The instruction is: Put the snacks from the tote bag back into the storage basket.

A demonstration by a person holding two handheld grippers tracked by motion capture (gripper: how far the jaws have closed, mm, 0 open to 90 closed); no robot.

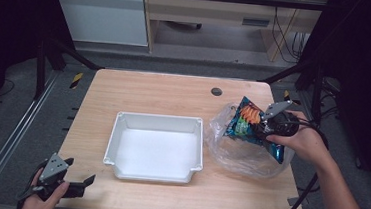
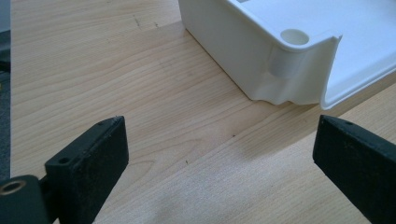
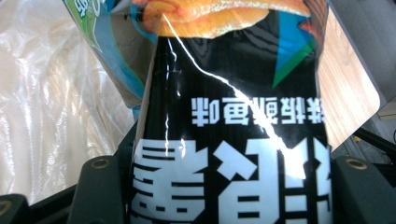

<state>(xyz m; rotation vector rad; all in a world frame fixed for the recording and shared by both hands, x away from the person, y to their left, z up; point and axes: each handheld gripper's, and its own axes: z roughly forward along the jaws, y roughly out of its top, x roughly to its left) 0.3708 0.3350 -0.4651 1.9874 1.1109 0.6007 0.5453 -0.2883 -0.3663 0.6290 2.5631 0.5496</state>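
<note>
Where the high view looks down on the pale, wood-grained table [image 1: 174,91], the right gripper [image 1: 267,127] is clamped on a glossy, crinkled snack bag [image 1: 245,120], held tilted just above a limp, clear plastic bag [image 1: 230,148] near the table's right edge. A smooth white rectangular tray [image 1: 112,144] with rounded corners sits mid-table, just beside the plastic bag, with open wood ahead of it and to its left. At the near left corner the left gripper [image 1: 79,184] rests with its jaws spread wide and nothing between them. From the left gripper view, the matte black jaws stand far apart over bare grain, the tray's [image 2: 243,60] moulded corner cut off at the frame's top and right. From the right gripper view, the snack bag's [image 3: 233,116] shiny black film, printed with white characters, fills the gap between the jaws and hides their tips; the cloudy plastic bag [image 3: 51,112] lies at the left.
</note>
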